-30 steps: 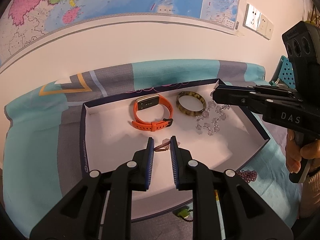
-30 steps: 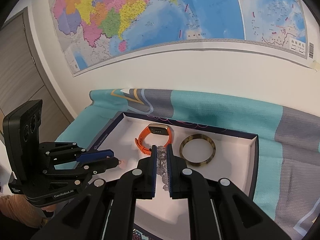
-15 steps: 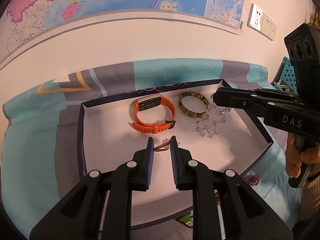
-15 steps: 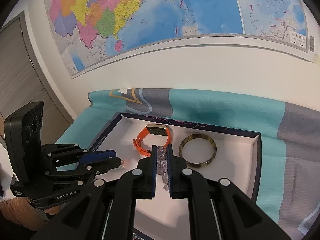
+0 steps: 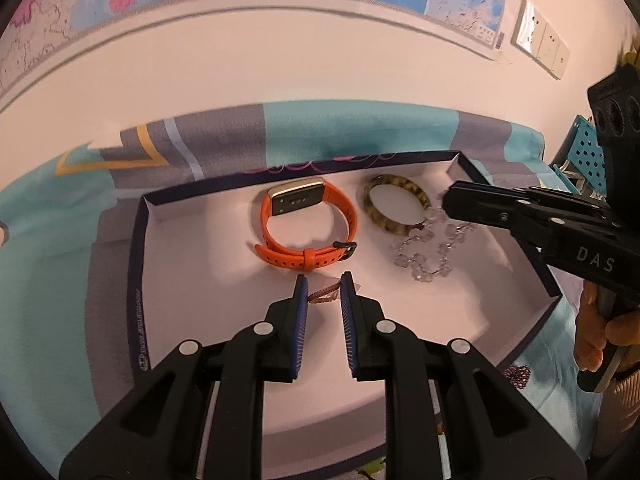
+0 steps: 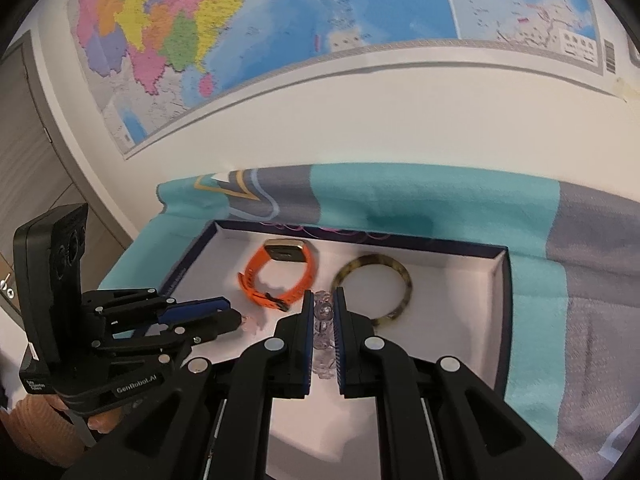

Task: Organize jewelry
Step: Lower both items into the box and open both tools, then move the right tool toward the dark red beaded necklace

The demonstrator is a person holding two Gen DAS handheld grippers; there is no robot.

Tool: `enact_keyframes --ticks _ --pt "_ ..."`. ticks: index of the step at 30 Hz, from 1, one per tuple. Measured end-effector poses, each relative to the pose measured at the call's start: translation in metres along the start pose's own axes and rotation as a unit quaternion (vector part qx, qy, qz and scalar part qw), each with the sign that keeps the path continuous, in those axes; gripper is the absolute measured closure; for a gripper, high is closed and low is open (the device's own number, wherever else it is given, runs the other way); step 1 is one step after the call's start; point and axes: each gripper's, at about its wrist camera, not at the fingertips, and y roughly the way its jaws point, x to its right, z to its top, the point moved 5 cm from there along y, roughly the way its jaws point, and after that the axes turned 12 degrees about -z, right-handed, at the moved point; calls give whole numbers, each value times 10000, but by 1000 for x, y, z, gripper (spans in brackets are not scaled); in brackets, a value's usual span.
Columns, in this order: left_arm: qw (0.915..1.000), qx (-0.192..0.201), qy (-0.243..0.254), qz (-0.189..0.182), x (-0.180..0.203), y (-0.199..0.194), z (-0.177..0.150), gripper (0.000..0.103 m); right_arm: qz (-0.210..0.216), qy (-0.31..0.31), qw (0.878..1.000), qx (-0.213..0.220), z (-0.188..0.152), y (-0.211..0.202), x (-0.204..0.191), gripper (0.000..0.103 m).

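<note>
A white-lined tray [image 5: 138,264] with a dark blue rim lies on a teal and grey cloth. An orange watch [image 5: 308,232] and a tortoiseshell bangle [image 5: 394,204] sit toward its far side. My left gripper [image 5: 324,284] is shut on a small pink beaded bracelet [image 5: 322,295], just above the tray floor in front of the watch. My right gripper [image 6: 322,300] is shut on a clear crystal bead bracelet [image 6: 323,314]. In the left wrist view that clear bracelet [image 5: 424,256] trails from the right gripper's tips down onto the tray floor beside the bangle.
A purple beaded piece [image 5: 516,374] lies on the cloth outside the tray's right rim. A teal perforated basket [image 5: 584,156] stands at the far right. A wall with a large map [image 6: 280,32] rises behind the table. A hand [image 5: 600,332] holds the right gripper's handle.
My left gripper has come a little lower and closer to the tray floor, still holding the pink bracelet. The right gripper has hardly moved and keeps the clear bracelet.
</note>
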Motion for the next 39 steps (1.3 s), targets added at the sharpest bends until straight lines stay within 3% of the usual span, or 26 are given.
enact_keyframes --ticks 11,15,18,28,33,39 --pt "9997 -128 -227 -15 -12 12 -3 84 -295 211 9990 -270 -12 17 19 91" --pt "9997 -42 -216 52 -13 4 -2 77 -426 243 9985 -234 -15 11 24 83" --pt "9998 68 -163 97 -13 -8 -2 65 -470 146 9987 -119 -16 -1 25 75" --pt "9999 19 -8 106 -12 -41 -37 64 -227 -518 9977 -361 -56 -28 5 75" --pt "9998 75 -180 64 -20 -50 -50 64 -131 -469 9981 -383 -68 -35 6 75" --pt "9996 240 -53 110 -11 -66 -64 63 -113 -338 9991 -251 -79 -47 8 75"
